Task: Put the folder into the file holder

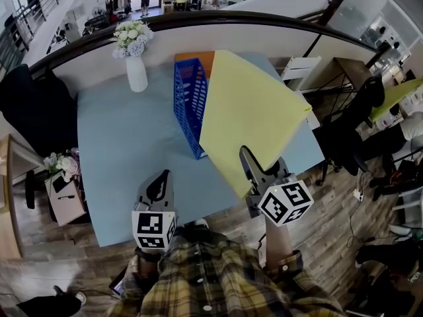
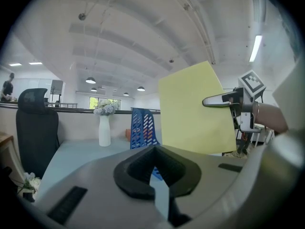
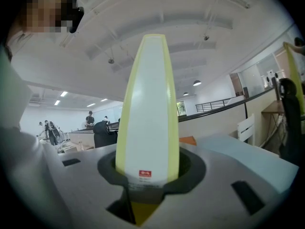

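Yellow card folder [image 1: 254,114] is up in the air, clamped at its near lower edge by the right hand-held gripper [image 1: 246,157]. The jaws stand partly apart, pressed on its thickness. From that grip the sheet fans out toward 12 o'clock, tilted, and its far left edge overlaps the right side of the blue slotted plastic file holder [image 1: 190,104]. The holder stands on the pale blue desk [image 1: 112,150] at about 11 o'clock from the gripper, its long axis running 6 to 12. The left hand-held gripper [image 1: 162,175] hangs at the desk's near edge, jaws together and empty. The folder likely needs turning edge-on, parallel to the slots, then moving toward 10 o'clock.
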The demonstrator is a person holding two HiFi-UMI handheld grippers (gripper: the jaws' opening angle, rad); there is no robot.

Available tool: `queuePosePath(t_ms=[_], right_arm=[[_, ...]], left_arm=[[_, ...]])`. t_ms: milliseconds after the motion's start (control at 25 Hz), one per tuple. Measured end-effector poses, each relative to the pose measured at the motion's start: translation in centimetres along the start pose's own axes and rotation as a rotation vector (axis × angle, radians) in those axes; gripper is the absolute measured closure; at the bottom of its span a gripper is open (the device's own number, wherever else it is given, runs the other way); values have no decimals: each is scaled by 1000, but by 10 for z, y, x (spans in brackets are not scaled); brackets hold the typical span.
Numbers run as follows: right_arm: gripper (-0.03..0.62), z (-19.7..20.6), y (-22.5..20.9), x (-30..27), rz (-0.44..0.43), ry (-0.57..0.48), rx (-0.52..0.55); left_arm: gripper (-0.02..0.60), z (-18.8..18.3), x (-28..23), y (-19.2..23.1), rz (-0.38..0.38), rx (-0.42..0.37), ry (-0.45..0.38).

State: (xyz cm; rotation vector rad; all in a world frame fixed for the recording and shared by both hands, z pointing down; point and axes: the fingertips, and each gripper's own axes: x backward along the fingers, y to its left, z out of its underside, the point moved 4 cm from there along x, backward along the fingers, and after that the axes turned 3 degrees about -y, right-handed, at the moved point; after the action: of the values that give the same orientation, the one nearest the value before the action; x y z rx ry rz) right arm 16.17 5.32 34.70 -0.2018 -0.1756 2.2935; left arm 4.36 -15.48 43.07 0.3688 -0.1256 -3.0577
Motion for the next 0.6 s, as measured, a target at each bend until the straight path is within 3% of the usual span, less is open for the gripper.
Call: queuePosePath(t_ms=[600], right_arm=[[444,5,-13,-64,-5,3,41]], left_arm=[[591,-4,-19,22,-58,8,10]])
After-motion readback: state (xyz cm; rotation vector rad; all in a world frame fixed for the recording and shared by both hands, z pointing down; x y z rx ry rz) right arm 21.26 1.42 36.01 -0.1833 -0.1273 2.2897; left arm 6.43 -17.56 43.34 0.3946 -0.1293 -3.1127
